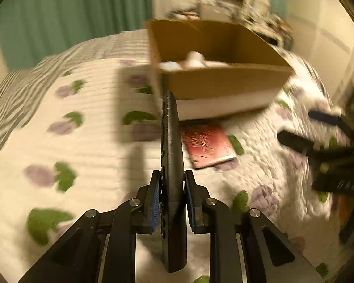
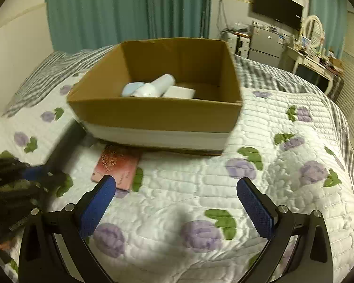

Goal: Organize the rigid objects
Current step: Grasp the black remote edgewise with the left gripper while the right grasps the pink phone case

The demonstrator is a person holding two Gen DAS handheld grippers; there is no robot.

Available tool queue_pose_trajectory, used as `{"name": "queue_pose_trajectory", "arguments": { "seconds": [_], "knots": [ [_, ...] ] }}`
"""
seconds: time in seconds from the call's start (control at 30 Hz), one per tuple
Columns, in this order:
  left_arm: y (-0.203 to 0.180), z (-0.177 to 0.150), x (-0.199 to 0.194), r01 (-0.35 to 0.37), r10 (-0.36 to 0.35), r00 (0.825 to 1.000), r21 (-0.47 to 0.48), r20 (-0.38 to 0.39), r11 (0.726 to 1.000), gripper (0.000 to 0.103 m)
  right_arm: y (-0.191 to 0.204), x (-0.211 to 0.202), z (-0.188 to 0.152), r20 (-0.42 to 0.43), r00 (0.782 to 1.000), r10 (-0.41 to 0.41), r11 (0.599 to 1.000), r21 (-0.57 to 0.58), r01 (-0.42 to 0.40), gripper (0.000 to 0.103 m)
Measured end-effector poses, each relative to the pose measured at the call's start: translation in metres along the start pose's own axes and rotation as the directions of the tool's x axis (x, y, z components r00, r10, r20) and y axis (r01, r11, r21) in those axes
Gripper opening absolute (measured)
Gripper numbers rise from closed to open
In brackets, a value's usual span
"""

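Note:
My left gripper is shut on a long black remote control, held edge-up above the bed and pointing at the near corner of the cardboard box. The box stands on the quilt and holds white and pale blue items. A red booklet lies flat on the quilt in front of the box; it also shows in the right wrist view. My right gripper is open and empty above the quilt, right of the booklet. The left gripper with the remote shows blurred at the left edge of the right wrist view.
The bed has a white quilt with purple flowers and a grey striped blanket behind. Green curtains hang at the back. A desk, a small fridge and a wall screen stand at the far right.

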State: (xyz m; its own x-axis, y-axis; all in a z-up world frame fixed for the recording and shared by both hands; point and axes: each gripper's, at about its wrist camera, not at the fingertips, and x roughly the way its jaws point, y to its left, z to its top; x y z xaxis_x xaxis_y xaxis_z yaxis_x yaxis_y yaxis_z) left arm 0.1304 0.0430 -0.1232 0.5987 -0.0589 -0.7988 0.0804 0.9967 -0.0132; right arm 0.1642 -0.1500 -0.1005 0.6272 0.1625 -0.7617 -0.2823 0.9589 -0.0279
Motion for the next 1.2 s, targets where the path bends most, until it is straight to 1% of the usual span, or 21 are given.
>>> {"name": "queue_pose_trajectory", "arguments": {
  "seconds": [0.07,0.17,0.23,0.3,0.4,0.53,0.6,0.7,0.8,0.87,0.9,0.93,0.97,1.2],
  "knots": [
    [0.013,0.001,0.001,-0.016,0.017,1.0,-0.045,0.011,0.999,0.019,0.012,0.004,0.0,-0.014,1.0,0.014,1.0,-0.021,-0.014,0.103],
    [0.021,0.003,0.007,-0.067,0.069,0.997,-0.072,0.019,0.995,0.019,0.028,0.016,0.001,-0.042,0.998,0.041,0.999,-0.027,-0.043,0.103],
    [0.028,0.008,0.009,-0.079,0.082,0.996,-0.103,0.027,0.992,0.02,0.037,0.026,0.003,-0.061,0.996,0.057,0.998,-0.028,-0.059,0.103],
    [0.034,0.012,0.012,-0.096,0.1,0.994,-0.112,0.033,0.989,0.02,0.048,0.039,0.003,-0.086,0.994,0.066,0.997,-0.027,-0.069,0.103],
    [0.044,0.016,0.019,-0.09,0.094,0.995,-0.14,0.021,0.986,0.02,0.063,0.06,0.003,-0.122,0.99,0.073,0.997,-0.026,-0.077,0.097],
    [0.047,0.015,0.024,-0.086,0.087,0.996,-0.134,0.006,0.987,0.019,0.08,0.085,0.003,-0.158,0.983,0.087,0.995,-0.033,-0.094,0.095],
    [0.046,0.015,0.026,-0.089,0.089,0.996,-0.129,0.001,0.988,0.019,0.084,0.094,0.005,-0.169,0.982,0.088,0.995,-0.031,-0.095,0.092],
    [0.046,0.015,0.028,-0.091,0.091,0.996,-0.122,-0.004,0.988,0.019,0.088,0.106,0.005,-0.181,0.98,0.085,0.995,-0.028,-0.092,0.092],
    [0.044,0.014,0.028,-0.093,0.093,0.996,-0.118,-0.002,0.989,0.02,0.09,0.113,0.008,-0.175,0.981,0.082,0.996,-0.029,-0.089,0.092],
    [0.044,0.014,0.027,-0.093,0.094,0.996,-0.12,0.001,0.988,0.02,0.091,0.116,0.008,-0.165,0.982,0.087,0.995,-0.035,-0.094,0.089],
    [0.044,0.014,0.026,-0.094,0.095,0.996,-0.116,0.004,0.989,0.02,0.092,0.116,0.008,-0.16,0.983,0.092,0.994,-0.039,-0.099,0.084],
    [0.043,0.013,0.025,-0.098,0.099,0.995,-0.113,0.007,0.989,0.02,0.093,0.115,0.007,-0.156,0.983,0.095,0.994,-0.041,-0.103,0.077],
    [0.041,0.013,0.025,-0.101,0.102,0.995,-0.11,0.009,0.989,0.02,0.094,0.113,0.007,-0.152,0.983,0.105,0.992,-0.047,-0.114,0.075],
    [0.035,0.008,0.012,-0.102,0.106,0.994,-0.102,0.033,0.99,0.02,0.089,0.095,-0.003,-0.149,0.981,0.125,0.989,-0.058,-0.135,0.074]
  ]
}}
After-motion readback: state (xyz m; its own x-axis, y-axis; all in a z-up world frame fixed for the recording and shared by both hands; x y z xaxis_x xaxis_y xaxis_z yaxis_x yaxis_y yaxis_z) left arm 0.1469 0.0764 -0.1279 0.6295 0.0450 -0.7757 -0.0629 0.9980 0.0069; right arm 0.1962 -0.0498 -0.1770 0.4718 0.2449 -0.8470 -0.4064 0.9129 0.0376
